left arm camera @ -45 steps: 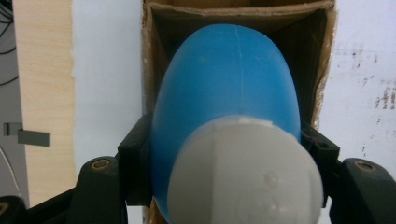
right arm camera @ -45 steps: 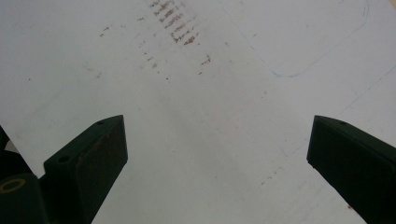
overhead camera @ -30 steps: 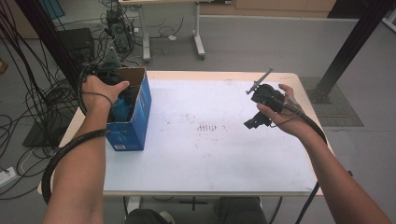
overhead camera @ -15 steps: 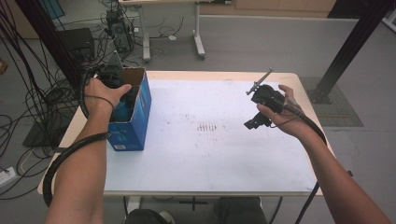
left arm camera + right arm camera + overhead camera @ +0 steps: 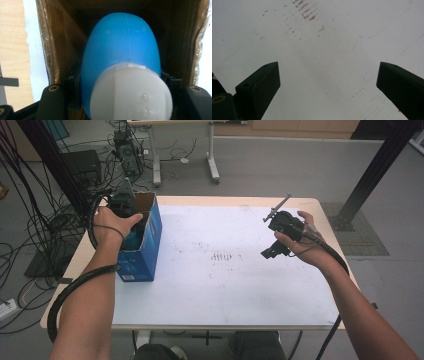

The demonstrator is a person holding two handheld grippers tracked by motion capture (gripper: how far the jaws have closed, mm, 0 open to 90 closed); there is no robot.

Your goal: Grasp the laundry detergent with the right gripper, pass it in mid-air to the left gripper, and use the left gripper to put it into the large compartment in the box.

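Left gripper (image 5: pixel 124 205): my jaws are clamped on a blue bottle (image 5: pixel 120 57) with a white cap (image 5: pixel 131 92). In the left gripper view the pads sit against both flanks of the body, just beyond the cap. The cap end faces my camera; the rounded end points away, down into the box (image 5: pixel 145 245).

Bottle position: inside the open top of the blue box, with brown cardboard walls close on 2 sides in the left gripper view. I cannot tell whether the far end touches the bottom; it is dark down there.

Key relation: the bottle's long axis runs along my jaws, in line with the box's depth. In the high view the gripper hangs over the box mouth, pointing down. So any coming move, judged from here, runs along that 1 axis: straight down to seat the bottle, or straight up to clear the rim. Sideways drift would rub it on the cardboard.

Right gripper (image 5: pixel 275 237): jaws spread wide with nothing between them. It hovers over the white table (image 5: pixel 225 290), well apart from the box, toward the table's right side. Its own view looks onto bare tabletop with faint brown marks (image 5: pixel 305 11).

Nearer hand: the left, already on the bottle. The right is too far off to steady the box without a long reach across.
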